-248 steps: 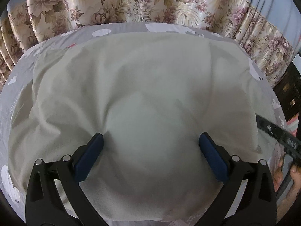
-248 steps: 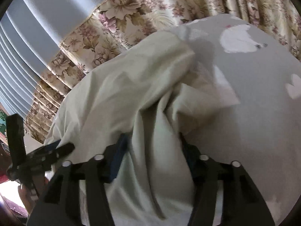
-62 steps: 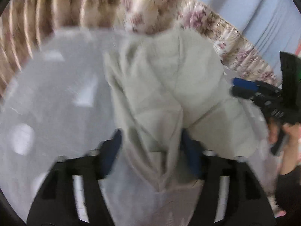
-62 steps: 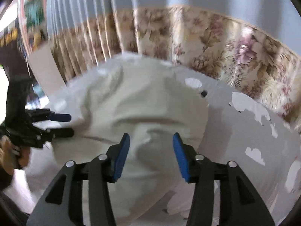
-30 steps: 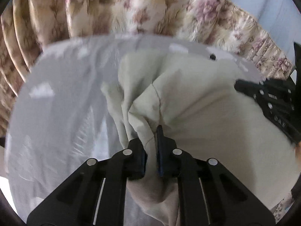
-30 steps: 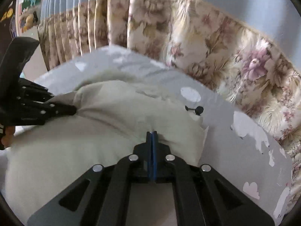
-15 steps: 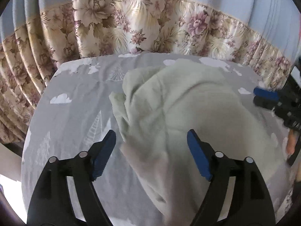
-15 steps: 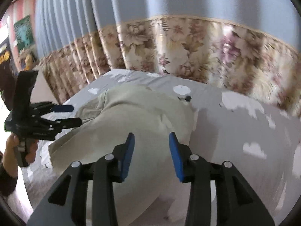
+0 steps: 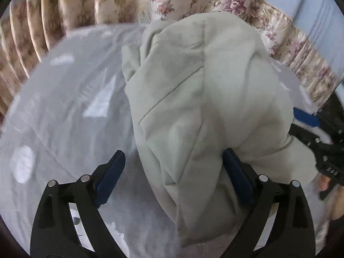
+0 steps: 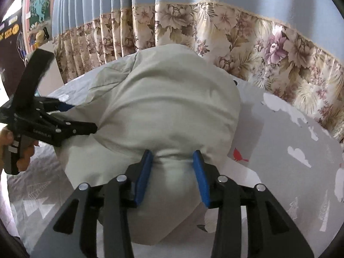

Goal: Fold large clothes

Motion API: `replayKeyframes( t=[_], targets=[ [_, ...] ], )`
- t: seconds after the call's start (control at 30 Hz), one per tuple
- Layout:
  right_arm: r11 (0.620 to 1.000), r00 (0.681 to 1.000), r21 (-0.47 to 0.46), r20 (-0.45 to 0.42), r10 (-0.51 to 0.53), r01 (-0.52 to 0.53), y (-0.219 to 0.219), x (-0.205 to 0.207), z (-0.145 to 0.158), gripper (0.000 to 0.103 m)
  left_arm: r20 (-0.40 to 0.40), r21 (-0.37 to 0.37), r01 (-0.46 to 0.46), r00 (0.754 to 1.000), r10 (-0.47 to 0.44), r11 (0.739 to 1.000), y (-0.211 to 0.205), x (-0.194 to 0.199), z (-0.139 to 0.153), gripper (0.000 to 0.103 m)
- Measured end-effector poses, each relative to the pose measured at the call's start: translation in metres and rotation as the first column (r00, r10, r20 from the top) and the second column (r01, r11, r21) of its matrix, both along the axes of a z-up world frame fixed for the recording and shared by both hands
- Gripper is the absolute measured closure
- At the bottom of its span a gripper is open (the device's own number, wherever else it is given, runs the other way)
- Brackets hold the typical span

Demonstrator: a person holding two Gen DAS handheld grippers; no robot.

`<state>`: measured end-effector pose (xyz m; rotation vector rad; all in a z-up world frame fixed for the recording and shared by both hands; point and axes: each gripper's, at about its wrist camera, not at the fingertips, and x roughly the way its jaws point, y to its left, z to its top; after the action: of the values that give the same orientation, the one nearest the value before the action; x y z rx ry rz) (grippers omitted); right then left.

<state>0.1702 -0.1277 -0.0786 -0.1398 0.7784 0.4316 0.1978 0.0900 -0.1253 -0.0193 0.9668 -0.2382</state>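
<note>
Garment (image 9: 204,99), pale green, lies bunched lengthwise on the grey printed bedsheet (image 9: 64,111), running from 12 to 6 o'clock in my left view; I judge it narrowed into a rough strip, not yet a tidy fold. Left gripper (image 9: 172,178) has just been opening, jaws wide, cloth between them but not pinched. Right gripper (image 10: 172,176) stands part open, a gathered ridge of cloth touching both pads; grasped or loose, I cannot tell. Squaring and final folds remain.
</note>
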Motion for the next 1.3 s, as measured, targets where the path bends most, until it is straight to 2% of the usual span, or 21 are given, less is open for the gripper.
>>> replayKeyframes(
  t=[0.07,0.17,0.2,0.33,0.4,0.53,0.63,0.7,0.8,0.87,0.93,1.03,1.07,1.1,1.13,1.2,1.27,1.3],
  targets=[
    [0.999,1.000,0.032,0.003,-0.010,0.010,-0.005,-0.001,0.007,0.059,0.033,0.051,-0.010,0.999,0.008,0.999,-0.007,-0.006,0.009,0.011],
    [0.980,0.997,0.184,-0.010,-0.070,0.071,-0.025,-0.004,0.018,0.033,0.067,0.076,-0.054,0.997,0.049,0.996,-0.008,-0.011,0.019,0.003],
    [0.966,0.995,0.239,-0.012,-0.098,0.098,-0.032,-0.006,0.020,0.028,0.072,0.076,-0.063,0.996,0.057,0.995,-0.007,-0.010,0.022,0.003],
    [0.870,0.970,0.430,-0.075,-0.230,0.240,-0.057,-0.009,0.013,0.020,0.062,0.061,-0.075,0.996,0.071,0.995,-0.012,-0.014,0.023,0.003],
    [0.852,0.958,0.438,-0.117,-0.261,0.285,-0.059,-0.004,0.003,0.017,0.058,0.056,-0.083,0.995,0.080,0.995,-0.016,-0.014,0.021,0.003],
    [0.827,0.942,0.453,-0.183,-0.281,0.334,-0.057,0.004,-0.017,0.017,0.032,-0.012,-0.100,0.994,0.101,0.995,-0.014,-0.008,0.012,0.003],
    [0.827,0.937,0.441,-0.187,-0.296,0.349,-0.051,0.008,-0.030,0.011,-0.014,-0.113,-0.121,0.993,0.120,0.986,-0.006,-0.004,-0.002,0.003],
    [0.822,0.935,0.445,-0.179,-0.307,0.356,-0.050,0.007,-0.035,0.008,-0.052,-0.195,-0.135,0.990,0.128,0.971,0.002,-0.002,-0.010,0.003],
    [0.808,0.928,0.458,-0.215,-0.303,0.370,-0.050,0.008,-0.044,0.008,-0.037,-0.167,-0.117,0.993,0.113,0.979,-0.004,-0.004,-0.011,0.003],
    [0.792,0.924,0.479,-0.249,-0.291,0.379,-0.050,0.007,-0.048,0.008,-0.035,-0.180,-0.105,0.994,0.100,0.978,-0.007,-0.005,-0.010,0.010],
    [0.789,0.934,0.509,-0.268,-0.236,0.345,-0.044,0.008,-0.050,0.019,-0.030,-0.212,-0.059,0.998,0.054,0.976,-0.012,-0.007,-0.007,0.035],
    [0.836,0.953,0.463,-0.210,-0.220,0.295,-0.031,0.007,-0.040,0.030,-0.022,-0.183,-0.039,0.999,0.036,0.982,-0.018,-0.006,-0.004,0.044],
    [0.846,0.961,0.461,-0.190,-0.202,0.269,-0.031,0.008,-0.034,0.043,-0.032,-0.215,-0.033,0.999,0.027,0.976,-0.014,-0.005,-0.004,0.048],
    [0.855,0.966,0.455,-0.172,-0.192,0.251,-0.031,0.008,-0.030,0.054,-0.036,-0.241,-0.032,0.999,0.024,0.970,-0.010,-0.003,-0.003,0.057],
    [0.872,0.976,0.440,-0.128,-0.178,0.216,-0.030,0.007,-0.021,0.058,-0.029,-0.249,-0.034,0.999,0.027,0.968,-0.008,-0.003,-0.001,0.066],
    [0.907,0.986,0.388,-0.033,-0.164,0.164,-0.025,0.004,-0.005,0.063,0.018,-0.208,-0.025,0.999,0.030,0.978,-0.017,-0.004,0.009,0.074],
    [0.931,0.985,0.339,0.057,-0.161,0.133,-0.025,-0.003,0.010,0.065,0.077,-0.141,0.003,0.997,0.008,0.990,-0.036,-0.006,0.023,0.078],
    [0.941,0.982,0.316,0.098,-0.163,0.125,-0.028,-0.006,0.017,0.066,0.107,-0.133,0.018,0.994,-0.004,0.991,-0.047,-0.007,0.030,0.079]
  ],
)
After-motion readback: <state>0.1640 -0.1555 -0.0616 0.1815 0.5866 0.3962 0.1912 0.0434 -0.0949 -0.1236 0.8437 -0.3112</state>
